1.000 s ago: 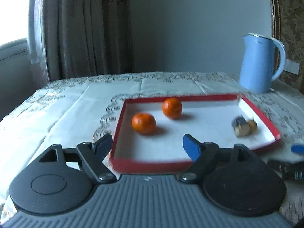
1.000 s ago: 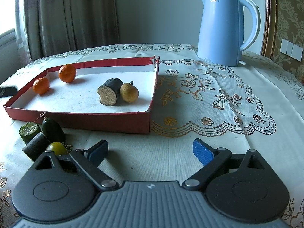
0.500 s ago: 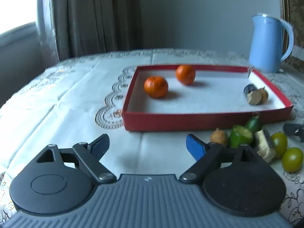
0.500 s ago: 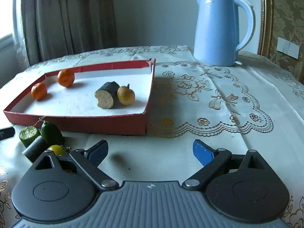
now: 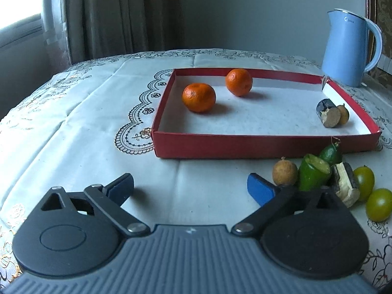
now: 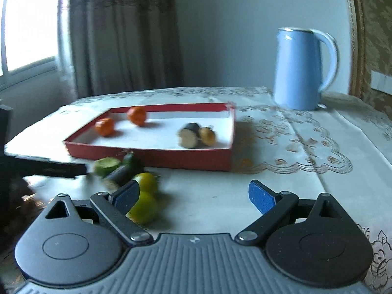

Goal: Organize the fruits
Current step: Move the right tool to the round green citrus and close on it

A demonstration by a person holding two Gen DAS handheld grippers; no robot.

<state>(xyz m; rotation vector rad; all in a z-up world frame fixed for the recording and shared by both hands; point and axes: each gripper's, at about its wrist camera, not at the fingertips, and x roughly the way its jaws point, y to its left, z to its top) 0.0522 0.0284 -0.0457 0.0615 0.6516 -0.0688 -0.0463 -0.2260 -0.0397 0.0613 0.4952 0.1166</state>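
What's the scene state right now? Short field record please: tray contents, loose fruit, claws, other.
tray: red tray, white inside
in tray: two oranges, a dark cut piece touching a small brown fruit
loose fruit: cluster on the cloth in front of the tray, including a brown round fruit and a cut green piece
left claw: open, jaws just opened further, nothing between
right claw: open, empty
other: blue kettle behind the tray

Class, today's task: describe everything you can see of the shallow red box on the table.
The shallow red box is a low rectangular tray, seemingly cardboard, red outside with a white inner floor, and open-topped. It lies flat on the embroidered white tablecloth. One far corner looks slightly split. Inside rest two orange tangerines toward one end, and at the other a dark cut chunk beside a small brown fruit. More fruits lie outside its near wall.
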